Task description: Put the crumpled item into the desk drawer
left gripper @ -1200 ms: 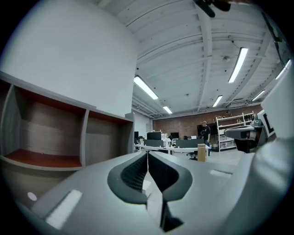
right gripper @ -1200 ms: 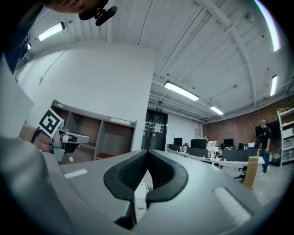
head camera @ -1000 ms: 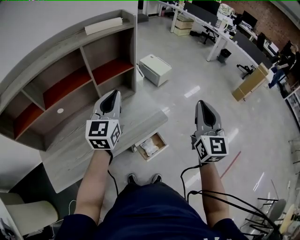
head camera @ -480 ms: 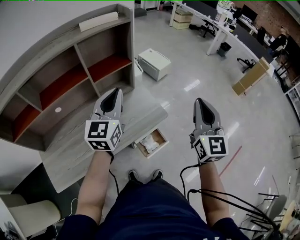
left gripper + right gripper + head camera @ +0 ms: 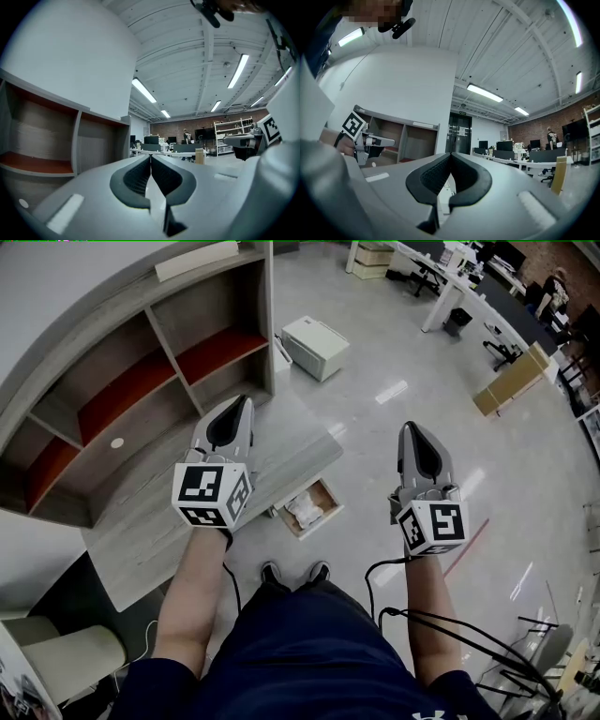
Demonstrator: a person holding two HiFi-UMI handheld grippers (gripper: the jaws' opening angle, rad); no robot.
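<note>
A white crumpled item (image 5: 305, 510) lies inside the open desk drawer (image 5: 330, 499), which sticks out from under the grey wooden desk (image 5: 141, 540). My left gripper (image 5: 241, 402) hovers above the desk top, well up from the drawer, with its jaws shut and nothing between them (image 5: 151, 157). My right gripper (image 5: 411, 427) hangs over the bare floor to the right of the drawer, also shut and empty (image 5: 451, 154). Neither gripper touches the item or the drawer.
A grey shelf unit with red shelf boards (image 5: 141, 381) stands behind the desk. A white cabinet (image 5: 316, 348) sits on the floor beyond it. A cardboard box (image 5: 511, 381) and office desks lie farther right. A chair (image 5: 66, 657) is at the lower left.
Both grippers have risen slightly in the head view and the view has shifted a little. The jaws stay shut, and the drawer stays open with the item in it.
</note>
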